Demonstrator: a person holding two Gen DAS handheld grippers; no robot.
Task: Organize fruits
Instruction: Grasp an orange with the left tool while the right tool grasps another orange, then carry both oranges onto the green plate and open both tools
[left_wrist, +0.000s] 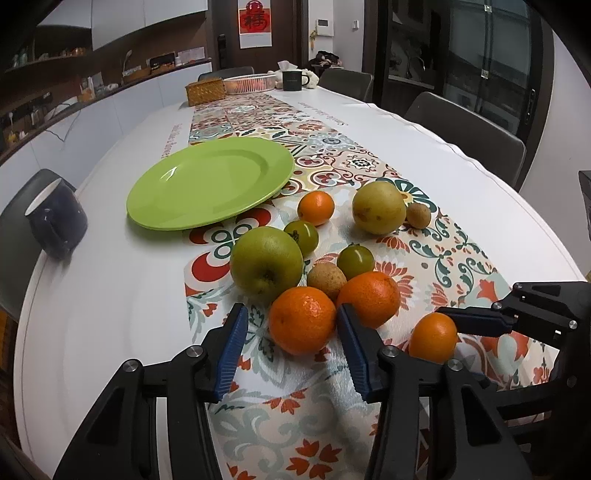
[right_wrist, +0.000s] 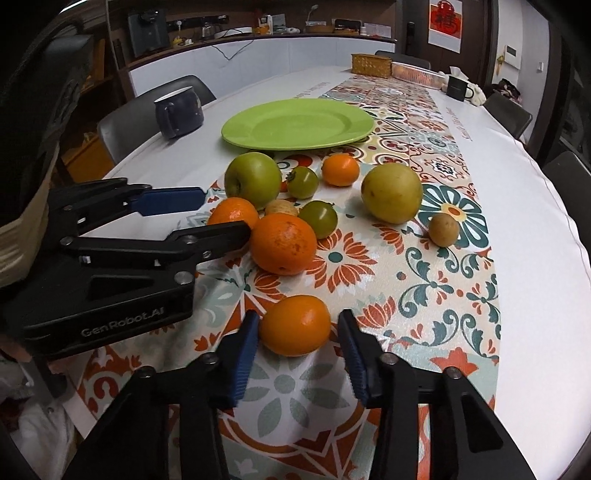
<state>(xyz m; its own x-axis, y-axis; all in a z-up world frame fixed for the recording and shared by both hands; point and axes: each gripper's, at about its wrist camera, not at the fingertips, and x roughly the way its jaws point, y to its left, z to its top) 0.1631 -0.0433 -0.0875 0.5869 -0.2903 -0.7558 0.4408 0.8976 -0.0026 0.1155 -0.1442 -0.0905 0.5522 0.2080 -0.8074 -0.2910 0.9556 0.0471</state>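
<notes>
While both grippers hang low over the bench (left_wrist: 110, 302), the green plate (left_wrist: 210, 182) is the big landmark, and every fruit lies on the near side of it, on the flowery cloth (left_wrist: 424, 258). None is on the plate yet. Biggest is the green apple (left_wrist: 266, 260), just in front of the plate, and the yellow-green pear (left_wrist: 378, 206) sits to the right of the plate's near rim. Next comes the big orange (left_wrist: 369, 298), then the front orange (left_wrist: 302, 319), both further from the plate than the apple. The left gripper (left_wrist: 291, 332) is open, and the front orange sits right between its two blue pads, straight ahead, with a gap on the left side. I think a plain squeeze would catch it. The small orange (right_wrist: 294, 325), furthest of all from the plate, sits the same way inside the right gripper (right_wrist: 298, 332), which is open too; its left pad looks to be almost touching. Each hand has its own fruit, and round fruit has no long side to line up. I guess the plate is where they go, up ahead and a bit left.
</notes>
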